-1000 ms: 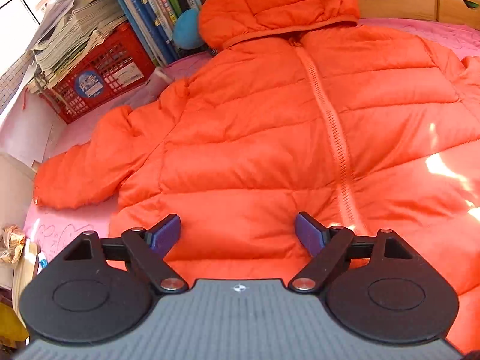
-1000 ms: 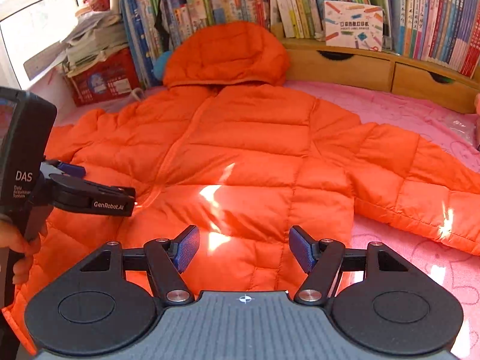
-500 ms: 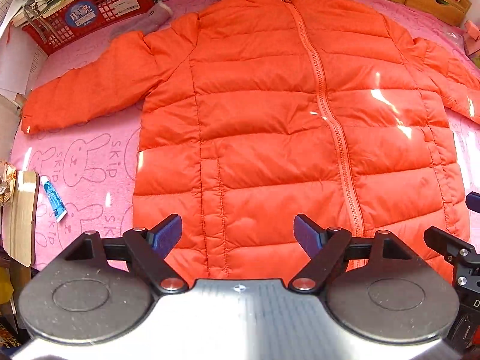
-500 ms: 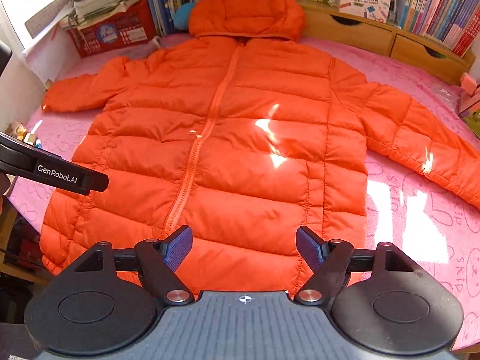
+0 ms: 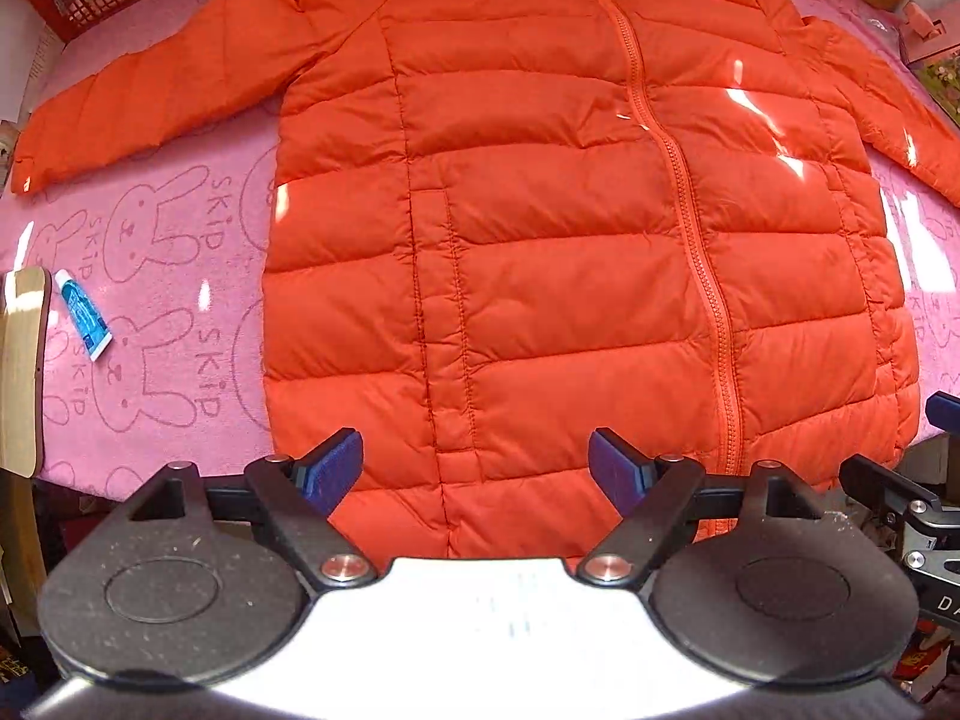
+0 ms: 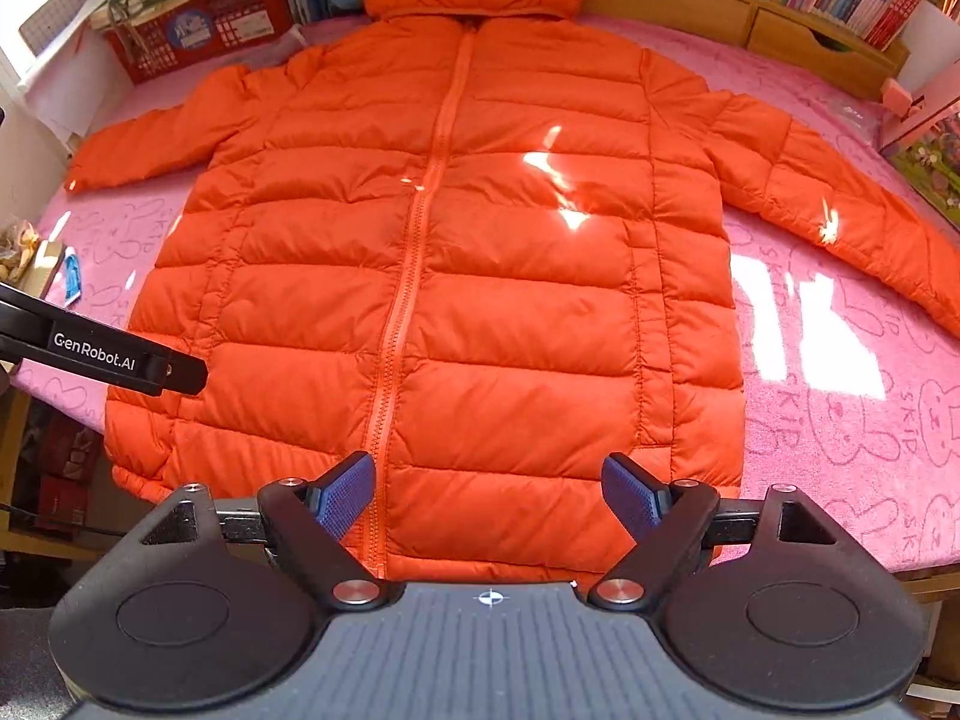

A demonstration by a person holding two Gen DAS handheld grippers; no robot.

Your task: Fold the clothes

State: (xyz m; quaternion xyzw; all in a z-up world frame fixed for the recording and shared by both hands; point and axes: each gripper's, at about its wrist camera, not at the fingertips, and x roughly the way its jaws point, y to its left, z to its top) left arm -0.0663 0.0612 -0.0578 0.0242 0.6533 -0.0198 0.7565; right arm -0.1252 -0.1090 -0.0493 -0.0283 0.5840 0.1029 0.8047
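Observation:
An orange hooded puffer jacket lies flat, zipped, front up, on a pink bunny-print cover, sleeves spread to both sides. It also shows in the right wrist view, hood at the far end. My left gripper is open and empty, above the jacket's bottom hem, left of the zipper. My right gripper is open and empty, above the hem just right of the zipper. The left gripper's finger shows at the left edge of the right wrist view.
A small blue-and-white tube and a wooden board lie at the cover's left edge. A red basket, stacked papers, books and wooden drawers line the far side. A pink stand stands at far right.
Both grippers have pulled back and risen from close over the jacket's chest to above its bottom hem. The whole jacket now shows. Both stayed open.

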